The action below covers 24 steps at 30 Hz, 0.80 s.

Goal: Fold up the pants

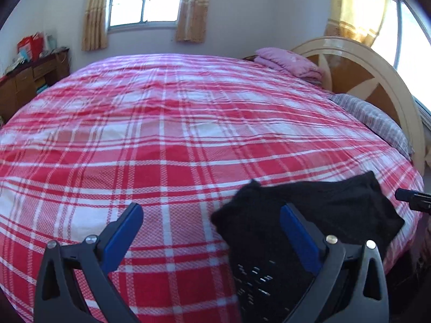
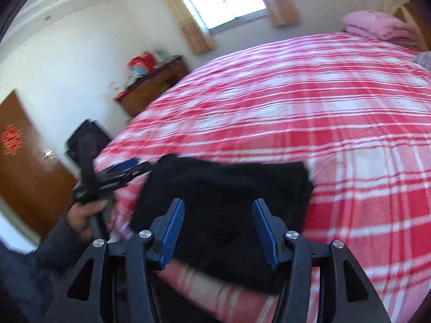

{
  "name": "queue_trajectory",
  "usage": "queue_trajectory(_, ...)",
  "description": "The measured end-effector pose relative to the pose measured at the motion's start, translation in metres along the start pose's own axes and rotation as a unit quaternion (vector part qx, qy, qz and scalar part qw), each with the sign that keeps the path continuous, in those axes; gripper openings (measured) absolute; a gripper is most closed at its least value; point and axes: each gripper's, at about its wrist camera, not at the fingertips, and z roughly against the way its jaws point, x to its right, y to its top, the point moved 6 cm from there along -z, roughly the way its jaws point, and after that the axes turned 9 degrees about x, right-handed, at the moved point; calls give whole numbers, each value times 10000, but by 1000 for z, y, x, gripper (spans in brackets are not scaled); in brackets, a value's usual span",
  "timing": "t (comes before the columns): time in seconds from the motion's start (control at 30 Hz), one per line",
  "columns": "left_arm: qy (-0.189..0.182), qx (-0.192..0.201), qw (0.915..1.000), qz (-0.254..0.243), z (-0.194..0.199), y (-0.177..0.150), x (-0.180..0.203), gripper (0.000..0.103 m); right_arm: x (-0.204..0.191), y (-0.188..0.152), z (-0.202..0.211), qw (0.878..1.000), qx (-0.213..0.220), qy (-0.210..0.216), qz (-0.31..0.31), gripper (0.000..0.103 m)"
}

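Note:
The black pants (image 1: 309, 210) lie folded in a compact bundle on the near edge of the red plaid bed (image 1: 175, 123). My left gripper (image 1: 212, 215) is open and empty, its right finger over the bundle's left part. In the right wrist view the pants (image 2: 223, 188) lie just ahead of my right gripper (image 2: 218, 210), which is open and empty above them. The left gripper (image 2: 118, 172) shows there at the bundle's left edge, held by a hand (image 2: 83, 215). The right gripper's tip (image 1: 412, 196) shows at the far right of the left wrist view.
A pink folded blanket (image 1: 288, 63) and a grey striped pillow (image 1: 374, 118) lie by the round headboard (image 1: 363, 75). A wooden desk (image 1: 32, 80) with clutter stands left of the bed. A brown door (image 2: 24, 167) is at the left.

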Motion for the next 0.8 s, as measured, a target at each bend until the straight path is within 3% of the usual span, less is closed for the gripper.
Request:
queue_trajectory(0.1, -265, 88, 9996, 6, 8, 6, 18, 103, -13, -20, 4, 9988, -334, 327, 140, 59)
queue_trajectory(0.2, -255, -14, 9990, -368, 10, -4, 36, 103, -12, -39, -6, 9970, -654, 94, 401, 59)
queue_trajectory(0.3, -57, -263, 9971, -709, 0, -23, 43, 103, 4, -56, -19, 9941, -1058, -61, 221, 59)
queue_trajectory(0.43, 17, -573, 9957, -726, -13, -39, 38, 103, 9, -55, -16, 9943, -1052, 89, 155, 59)
queue_trajectory(0.53, -93, -600, 9969, -493, -13, -44, 35, 103, 9, -54, -16, 9945, -1024, 98, 207, 59)
queue_trajectory(0.8, -25, -572, 9966, -588, -6, -44, 36, 103, -1, -48, -13, 9947, -993, 80, 243, 59)
